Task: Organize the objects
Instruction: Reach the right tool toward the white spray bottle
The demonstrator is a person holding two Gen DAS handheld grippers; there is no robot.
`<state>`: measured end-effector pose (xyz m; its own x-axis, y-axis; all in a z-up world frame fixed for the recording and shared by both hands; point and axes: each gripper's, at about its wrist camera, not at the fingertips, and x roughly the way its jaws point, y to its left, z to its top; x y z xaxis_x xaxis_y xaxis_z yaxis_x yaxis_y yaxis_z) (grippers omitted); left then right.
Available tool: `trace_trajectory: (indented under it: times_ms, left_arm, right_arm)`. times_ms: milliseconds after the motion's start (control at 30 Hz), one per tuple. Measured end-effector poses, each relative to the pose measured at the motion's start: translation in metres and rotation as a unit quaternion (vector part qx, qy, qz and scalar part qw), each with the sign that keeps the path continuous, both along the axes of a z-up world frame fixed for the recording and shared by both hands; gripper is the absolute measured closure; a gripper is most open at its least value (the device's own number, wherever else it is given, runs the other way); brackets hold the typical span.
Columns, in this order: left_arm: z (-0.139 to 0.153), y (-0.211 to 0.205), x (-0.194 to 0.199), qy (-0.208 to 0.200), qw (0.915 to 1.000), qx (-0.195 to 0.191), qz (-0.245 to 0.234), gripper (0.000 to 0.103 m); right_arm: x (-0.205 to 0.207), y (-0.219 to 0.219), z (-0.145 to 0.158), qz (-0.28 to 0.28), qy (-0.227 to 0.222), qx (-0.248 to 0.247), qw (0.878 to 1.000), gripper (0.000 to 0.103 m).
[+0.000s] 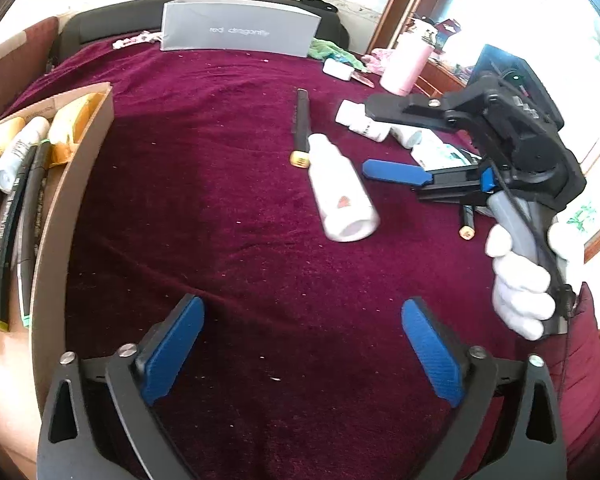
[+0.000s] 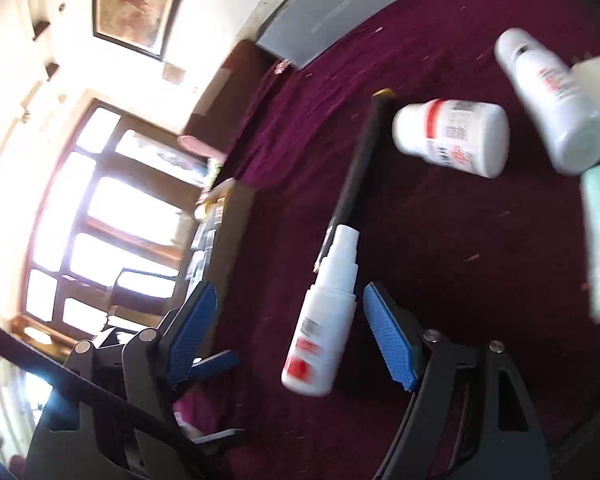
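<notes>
White spray bottle (image 2: 324, 320) between open right tool (image 2: 296, 332) pads

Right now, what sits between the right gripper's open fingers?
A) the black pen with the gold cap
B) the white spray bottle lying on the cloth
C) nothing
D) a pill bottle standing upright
B: in the right wrist view the white spray bottle lies between the right gripper's spread blue pads, untouched.

surface: we are seeing a maroon cloth (image 1: 228, 216) filling mid-frame | light: daylight is glaring through a brown-framed window (image 2: 100, 216) at left | wall: a framed picture (image 2: 140, 0) is hanging upper left
</notes>
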<state>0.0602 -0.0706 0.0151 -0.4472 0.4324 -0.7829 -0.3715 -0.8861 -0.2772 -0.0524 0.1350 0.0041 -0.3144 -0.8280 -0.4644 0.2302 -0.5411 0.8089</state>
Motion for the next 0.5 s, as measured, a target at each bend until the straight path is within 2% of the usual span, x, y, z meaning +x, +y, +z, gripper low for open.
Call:
trace_trajectory:
  times_ms: [167, 267, 333, 400, 467, 500]
  left_arm:
    - [0.0, 0.002, 0.0, -0.002, 0.9999, -0.008, -0.011, 0.002]
    - [-0.001, 0.007, 0.002, -0.001, 0.9993, -0.029, -0.025, 0.002]
    - [-0.002, 0.01, 0.002, 0.0, 0.9989, -0.037, -0.028, 0.002]
    - [-0.002, 0.013, 0.002, 0.001, 0.9984, -0.049, -0.03, 0.002]
    - [-0.004, 0.019, 0.003, 0.002, 0.9969, -0.071, -0.033, 0.002]
    - [-0.005, 0.023, 0.004, 0.004, 0.9955, -0.087, -0.035, 0.002]
  right_arm:
    - [0.005, 0.004, -0.002, -0.024, 0.0, 0.018, 1.0, 0.026]
    - [0.011, -0.011, 0.002, -0.019, 0.016, 0.068, 0.997, 0.025]
    - [0.015, -0.02, 0.006, -0.017, 0.04, 0.086, 0.995, 0.015]
    - [0.017, -0.023, 0.007, -0.018, 0.05, 0.087, 0.995, 0.01]
    - [0.018, -0.025, 0.008, -0.025, 0.053, 0.086, 0.995, 0.006]
    - [0.017, -0.027, 0.009, -0.021, 0.056, 0.088, 0.994, 0.001]
